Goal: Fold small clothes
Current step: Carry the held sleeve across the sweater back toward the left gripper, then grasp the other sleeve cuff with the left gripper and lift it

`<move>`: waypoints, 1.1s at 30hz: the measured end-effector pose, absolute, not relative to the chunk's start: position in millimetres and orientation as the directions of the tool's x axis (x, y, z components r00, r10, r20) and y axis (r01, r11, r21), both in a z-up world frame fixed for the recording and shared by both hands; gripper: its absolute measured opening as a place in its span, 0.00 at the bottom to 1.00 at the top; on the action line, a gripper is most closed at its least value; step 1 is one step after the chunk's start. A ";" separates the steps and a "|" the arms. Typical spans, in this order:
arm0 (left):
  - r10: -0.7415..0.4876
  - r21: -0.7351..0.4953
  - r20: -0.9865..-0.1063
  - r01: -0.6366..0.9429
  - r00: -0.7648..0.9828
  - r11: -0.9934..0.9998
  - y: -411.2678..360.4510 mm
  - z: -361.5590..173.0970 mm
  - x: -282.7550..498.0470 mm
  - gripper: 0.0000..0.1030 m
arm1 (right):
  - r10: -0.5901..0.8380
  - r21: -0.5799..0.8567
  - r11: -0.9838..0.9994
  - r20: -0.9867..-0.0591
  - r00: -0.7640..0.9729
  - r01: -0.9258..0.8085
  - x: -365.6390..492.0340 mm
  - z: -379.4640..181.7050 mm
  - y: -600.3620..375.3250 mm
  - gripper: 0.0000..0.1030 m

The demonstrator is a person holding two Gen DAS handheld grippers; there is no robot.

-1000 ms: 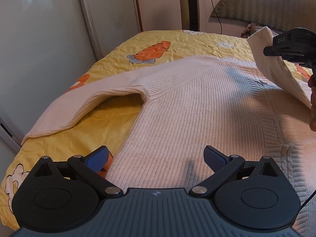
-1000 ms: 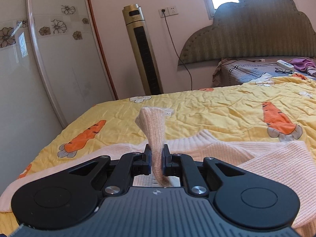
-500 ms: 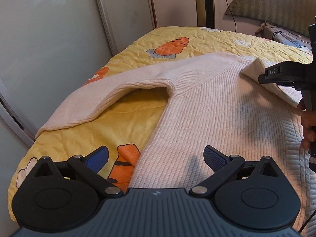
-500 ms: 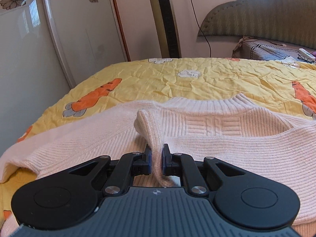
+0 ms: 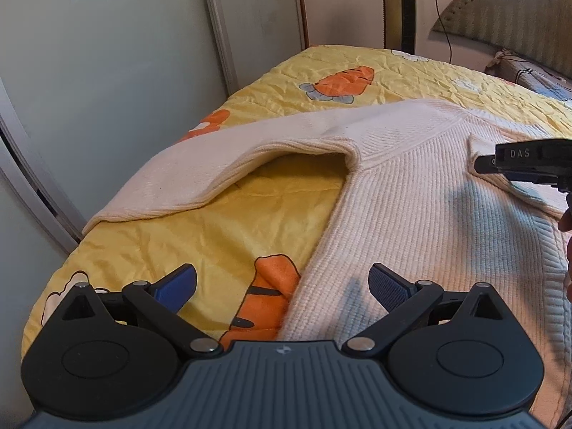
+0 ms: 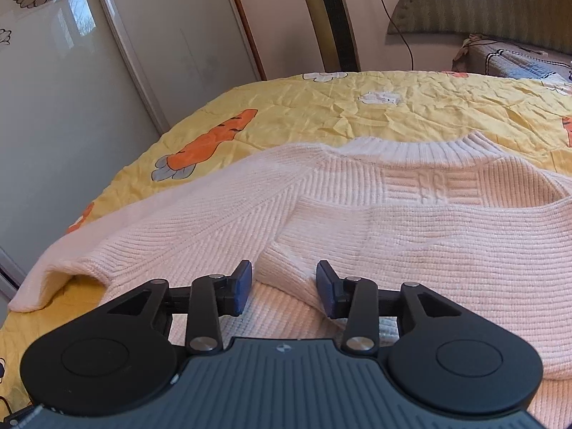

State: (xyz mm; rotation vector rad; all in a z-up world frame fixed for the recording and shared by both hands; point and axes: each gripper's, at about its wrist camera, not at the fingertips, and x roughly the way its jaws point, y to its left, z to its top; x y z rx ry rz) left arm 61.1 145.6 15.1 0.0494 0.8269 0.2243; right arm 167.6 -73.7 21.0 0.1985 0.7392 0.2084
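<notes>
While the sleeve lies folded, both tools gape.

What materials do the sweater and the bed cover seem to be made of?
Sweater: soft knitted yarn, probably wool or acrylic; ribbed rows and a matte, slightly fuzzy surface show. Bed cover: thin woven fabric, perhaps cotton; it has fine creases and printed carrots.

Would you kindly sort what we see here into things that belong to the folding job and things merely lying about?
Belongs to the job:
- cream knit sweater
- folded-in sleeve
- left gripper, open
- right gripper, open

Just lying about:
- carrot-print bedspread
- tower fan
- headboard
- wardrobe doors
</notes>
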 end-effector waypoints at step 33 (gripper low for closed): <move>0.038 -0.371 -0.780 -0.511 0.625 0.776 355.1 12.5 44.7 1.00 | 0.427 -0.827 0.153 -0.439 0.791 -0.541 62.9 -8.1 202.3 0.52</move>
